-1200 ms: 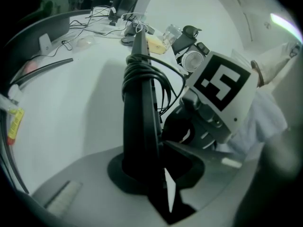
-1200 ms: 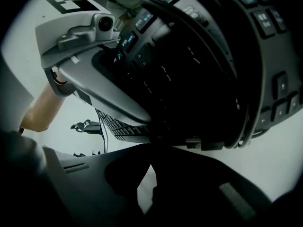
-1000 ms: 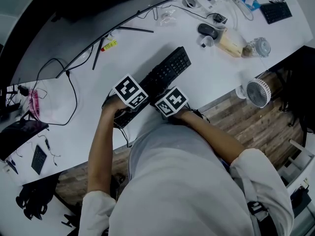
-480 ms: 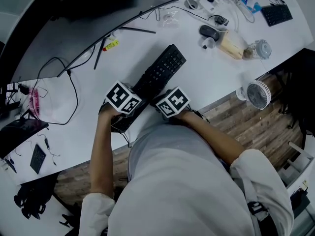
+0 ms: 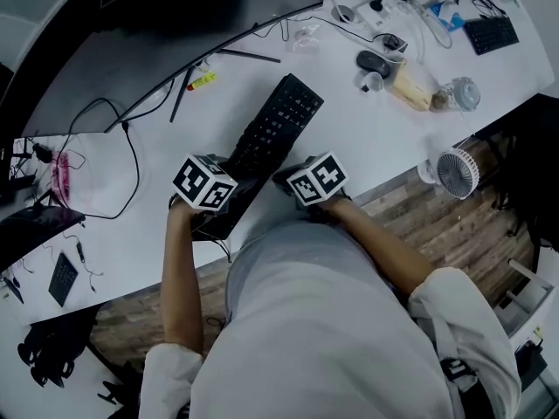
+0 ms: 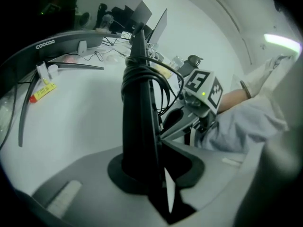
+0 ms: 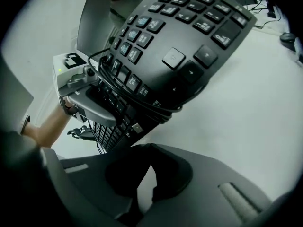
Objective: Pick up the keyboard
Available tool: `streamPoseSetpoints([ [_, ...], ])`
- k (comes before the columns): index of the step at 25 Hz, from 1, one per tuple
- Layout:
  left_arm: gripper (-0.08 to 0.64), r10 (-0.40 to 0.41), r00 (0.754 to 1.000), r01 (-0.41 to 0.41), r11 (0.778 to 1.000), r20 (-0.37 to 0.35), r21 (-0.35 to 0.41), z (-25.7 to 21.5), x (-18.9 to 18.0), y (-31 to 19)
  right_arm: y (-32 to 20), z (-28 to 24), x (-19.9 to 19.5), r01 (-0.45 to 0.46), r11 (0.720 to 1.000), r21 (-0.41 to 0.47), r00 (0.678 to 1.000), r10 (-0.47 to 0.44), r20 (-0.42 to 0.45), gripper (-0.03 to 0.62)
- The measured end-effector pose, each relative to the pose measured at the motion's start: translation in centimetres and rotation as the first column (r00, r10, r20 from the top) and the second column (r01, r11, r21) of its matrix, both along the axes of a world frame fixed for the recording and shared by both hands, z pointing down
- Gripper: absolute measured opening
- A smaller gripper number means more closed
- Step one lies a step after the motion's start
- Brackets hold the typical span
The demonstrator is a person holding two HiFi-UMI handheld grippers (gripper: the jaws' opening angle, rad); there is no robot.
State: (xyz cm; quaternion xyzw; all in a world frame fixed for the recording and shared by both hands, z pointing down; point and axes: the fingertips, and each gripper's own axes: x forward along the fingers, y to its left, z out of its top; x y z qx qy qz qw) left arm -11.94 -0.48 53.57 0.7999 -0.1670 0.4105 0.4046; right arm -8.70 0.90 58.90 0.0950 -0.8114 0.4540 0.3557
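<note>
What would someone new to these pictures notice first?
A black keyboard, its cable wound round it, hangs tilted above the white desk, clamped at its near end in the left tongs. The right tongs sit close beside it, gripping nothing.

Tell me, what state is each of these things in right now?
keyboard: gripped at its near end, looks lifted off the desk
keyboard cable: wound round the keyboard
left gripper: shut on the keyboard
right gripper: jaws nearly together, nothing between them, just off the keyboard
</note>
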Motion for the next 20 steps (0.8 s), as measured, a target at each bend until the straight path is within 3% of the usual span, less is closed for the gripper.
streamPoseSetpoints([
  [5,0.0,-0.068,0.997,0.07,0.997,-0.047,0.044,-1.9,-0.6,-0.7,-0.2,-0.8,0.4,-0.028,1.0,-0.012,0.999,0.028,0.031,0.0],
  [12,0.0,-0.124,0.991,0.129,0.986,-0.058,0.105,-3.3,-1.9,-1.0,-0.6,-2.5,0.5,-0.051,0.999,0.019,0.997,0.05,0.056,0.0],
  [20,0.0,-0.233,0.957,0.265,0.945,-0.172,0.191,-6.5,-2.1,-1.9,-0.4,-4.5,0.4,-0.037,0.998,0.053,0.995,0.032,0.092,0.001],
])
